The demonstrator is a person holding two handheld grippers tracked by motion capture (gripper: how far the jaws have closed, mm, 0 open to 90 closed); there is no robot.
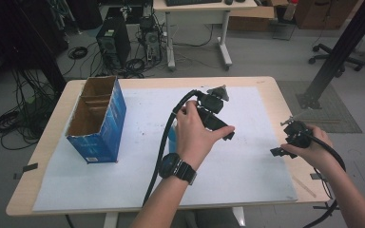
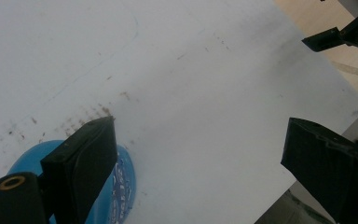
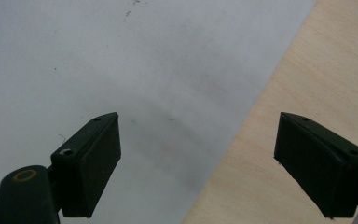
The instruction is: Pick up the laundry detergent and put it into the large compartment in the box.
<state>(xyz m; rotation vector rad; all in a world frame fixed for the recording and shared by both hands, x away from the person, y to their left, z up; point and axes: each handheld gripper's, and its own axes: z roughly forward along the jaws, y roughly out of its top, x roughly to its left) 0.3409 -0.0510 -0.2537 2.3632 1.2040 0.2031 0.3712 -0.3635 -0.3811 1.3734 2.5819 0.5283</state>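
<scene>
With nothing gripped yet, I hold my left gripper (image 1: 217, 124) over the white sheet (image 1: 247, 156), jaws apart, so the blue object (image 2: 121, 179) sits just beneath its near jaw. My right gripper (image 1: 285, 147) hangs gaping and empty at the sheet's edge, out of the way.

The table (image 1: 272, 90) is pale wood, covered by a white sheet (image 1: 247, 166) with faint brown specks. At the left stands a box (image 1: 105, 128), blue outside with white print, brown cardboard inside. A bright blue round thing (image 2: 121, 182) with white markings lies under the left gripper (image 1: 218, 124). Both grippers are black; the right gripper (image 1: 285, 148) trails a black cable. The watch (image 1: 177, 167) is black.
</scene>
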